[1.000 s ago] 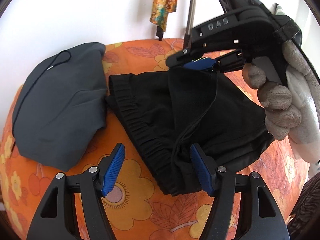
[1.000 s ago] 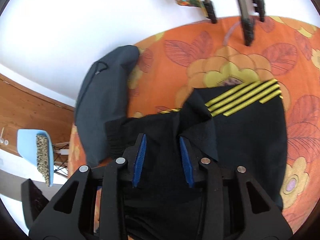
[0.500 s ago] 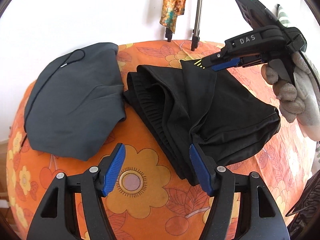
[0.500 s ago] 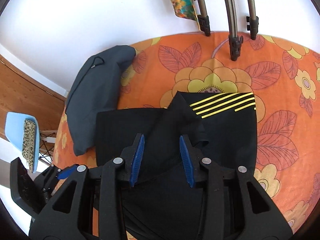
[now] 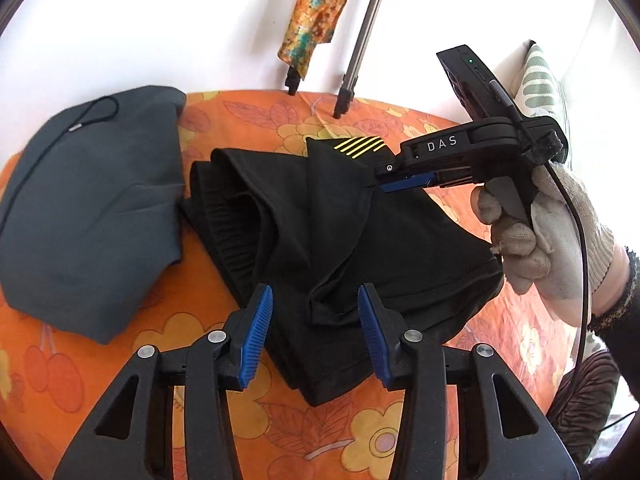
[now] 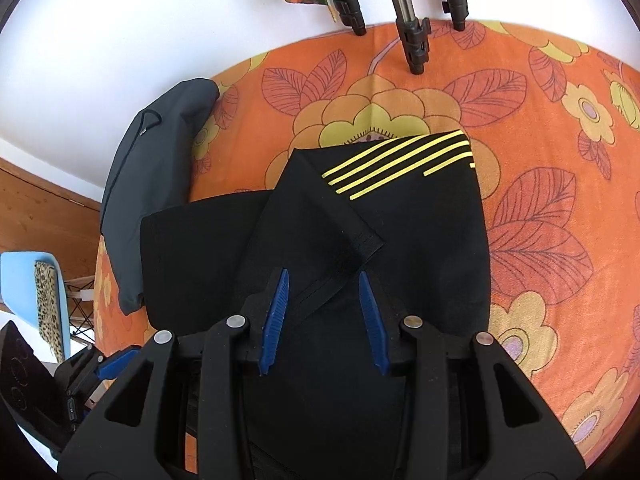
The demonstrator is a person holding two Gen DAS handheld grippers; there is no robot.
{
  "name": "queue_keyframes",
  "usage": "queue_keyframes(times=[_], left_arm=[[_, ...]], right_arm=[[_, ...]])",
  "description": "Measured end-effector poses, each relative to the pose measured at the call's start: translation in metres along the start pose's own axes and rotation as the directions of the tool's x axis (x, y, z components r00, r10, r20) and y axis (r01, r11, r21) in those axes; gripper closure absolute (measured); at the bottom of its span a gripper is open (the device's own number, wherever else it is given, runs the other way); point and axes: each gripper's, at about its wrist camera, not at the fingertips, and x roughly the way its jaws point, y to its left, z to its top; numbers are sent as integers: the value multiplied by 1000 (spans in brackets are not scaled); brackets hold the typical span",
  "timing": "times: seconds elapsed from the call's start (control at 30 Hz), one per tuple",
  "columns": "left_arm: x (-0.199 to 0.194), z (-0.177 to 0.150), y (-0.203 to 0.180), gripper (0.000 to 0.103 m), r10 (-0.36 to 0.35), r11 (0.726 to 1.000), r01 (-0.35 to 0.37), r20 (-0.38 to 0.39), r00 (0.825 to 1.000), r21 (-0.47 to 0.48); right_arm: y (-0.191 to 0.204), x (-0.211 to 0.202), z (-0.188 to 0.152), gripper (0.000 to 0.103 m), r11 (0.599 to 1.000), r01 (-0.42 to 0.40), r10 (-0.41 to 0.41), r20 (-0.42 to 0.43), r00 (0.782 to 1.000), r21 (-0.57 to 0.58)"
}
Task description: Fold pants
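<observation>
Closing my left gripper (image 5: 316, 332) around the black pants (image 5: 400, 232) fold at six o'clock (pads not pressing), jaws narrowed; right gripper (image 6: 324, 316) stands narrow, its grip unclear.

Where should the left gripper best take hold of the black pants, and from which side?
Probably the loose raised corner of the black pants, between the fingers of the left gripper. Come from the near side, angled down: that corner stands up off the folded layers.
</observation>
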Motion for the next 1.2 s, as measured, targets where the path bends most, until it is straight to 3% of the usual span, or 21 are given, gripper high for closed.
queue_keyframes(times=[0.03, 0.1, 0.17, 0.3, 0.4, 0.63, 0.77, 0.9, 1.03, 1.2], left_arm=[[4, 1, 0, 60, 3, 1000, -3, -9, 1000, 4], [12, 1, -1, 60, 77, 996, -76, -23, 997, 37], [16, -2, 3, 60, 112, 993, -111, -43, 993, 37], [15, -8, 8, 60, 143, 989, -141, -59, 988, 36], [6, -8, 1, 60, 166, 984, -163, -37, 985, 71], [-17, -8, -22, 60, 104, 986, -109, 47, 993, 127], [2, -10, -28, 60, 122, 977, -122, 9, 993, 175], [19, -10, -14, 68, 115, 986, -108, -46, 992, 123], [18, -8, -9, 82, 89, 990, -85, -41, 995, 108], [23, -9, -11, 91, 75, 990, -68, -52, 996, 124]], right_arm=[[-1, 3, 1, 64, 1000, -5, 5, -1, 1000, 10], [-1, 12, 4, 64, 1000, -17, 17, -6, 1000, 26], [1, 18, 9, 64, 995, -89, 89, 5, 996, 51], [25, 16, 24, 64, 954, -297, 296, 33, 954, 26], [43, -3, 29, 64, 942, -329, 333, 69, 940, -60], [32, -21, 29, 64, 978, -172, 186, 110, 976, -120], [21, -8, 30, 64, 989, -114, 122, 87, 989, -92], [16, 1, 29, 64, 994, 9, -1, 71, 997, -109], [7, 11, 33, 64, 997, -7, 9, 38, 999, -76], [17, 25, 38, 67, 997, -29, 29, 8, 1000, -75]])
